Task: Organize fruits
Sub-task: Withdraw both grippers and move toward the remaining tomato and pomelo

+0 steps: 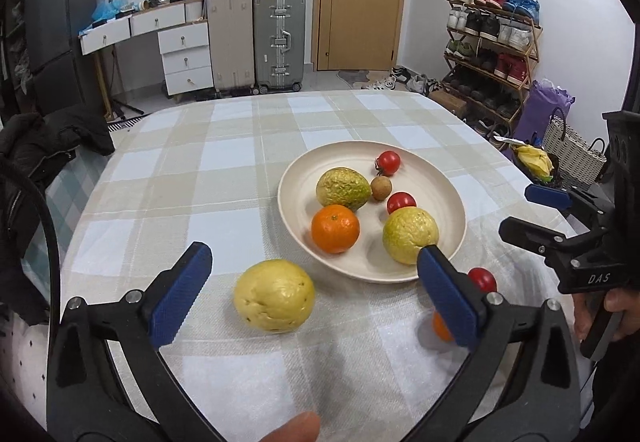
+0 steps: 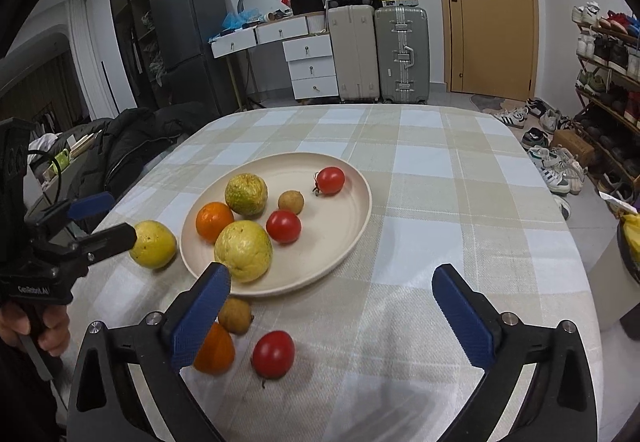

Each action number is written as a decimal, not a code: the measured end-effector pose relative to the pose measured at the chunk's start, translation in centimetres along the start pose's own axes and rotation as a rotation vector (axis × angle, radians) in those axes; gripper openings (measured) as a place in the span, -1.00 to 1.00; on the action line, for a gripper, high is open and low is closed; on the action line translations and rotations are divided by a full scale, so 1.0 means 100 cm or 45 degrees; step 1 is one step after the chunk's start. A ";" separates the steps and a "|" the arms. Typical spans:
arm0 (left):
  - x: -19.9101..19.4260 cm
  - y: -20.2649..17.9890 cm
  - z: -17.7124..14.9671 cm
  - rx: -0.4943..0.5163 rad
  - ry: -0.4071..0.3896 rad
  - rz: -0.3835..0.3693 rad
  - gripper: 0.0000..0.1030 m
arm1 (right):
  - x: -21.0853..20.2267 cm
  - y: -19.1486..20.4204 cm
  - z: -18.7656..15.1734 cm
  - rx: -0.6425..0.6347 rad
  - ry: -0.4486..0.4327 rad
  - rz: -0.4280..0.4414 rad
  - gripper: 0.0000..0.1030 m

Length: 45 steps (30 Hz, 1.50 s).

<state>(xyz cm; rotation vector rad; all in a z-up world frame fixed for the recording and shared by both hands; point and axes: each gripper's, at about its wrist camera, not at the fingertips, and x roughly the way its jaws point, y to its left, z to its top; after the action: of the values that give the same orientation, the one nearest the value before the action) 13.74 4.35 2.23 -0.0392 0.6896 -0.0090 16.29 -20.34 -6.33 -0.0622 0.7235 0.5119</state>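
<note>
A cream plate (image 1: 440,186) (image 2: 340,222) holds an orange (image 1: 335,228), two yellow-green fruits (image 1: 410,234), two tomatoes and a small brown longan (image 1: 380,188). On the cloth left of the plate lies a yellow fruit (image 1: 274,295) (image 2: 154,244), between the wide-open fingers of my left gripper (image 1: 313,248) (image 2: 120,216) and untouched. Near the plate's front rim a tomato (image 2: 273,354), an orange (image 2: 216,352) and a longan (image 2: 236,316) lie loose. My right gripper (image 2: 331,276) (image 1: 516,211) stands open over them, gripping nothing; its left finger hides part of the orange.
The table wears a beige and white checked cloth (image 2: 420,202). A dark jacket (image 2: 132,146) lies off its left edge. Suitcases (image 2: 400,54), a drawer unit, a door and a shoe rack (image 1: 492,54) stand beyond the far edge.
</note>
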 end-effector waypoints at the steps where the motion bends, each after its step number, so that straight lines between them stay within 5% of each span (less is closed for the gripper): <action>1: -0.003 0.001 -0.002 0.000 -0.001 0.009 0.99 | -0.001 0.000 -0.002 0.000 0.006 0.001 1.00; 45: 0.033 0.006 -0.029 0.006 0.177 0.053 0.99 | 0.038 0.007 -0.037 -0.111 0.309 -0.034 1.00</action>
<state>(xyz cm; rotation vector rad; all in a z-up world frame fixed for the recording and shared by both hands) 14.46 4.83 -2.12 -0.0196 0.8294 0.0267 16.07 -18.90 -11.51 -0.2181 0.9360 0.5155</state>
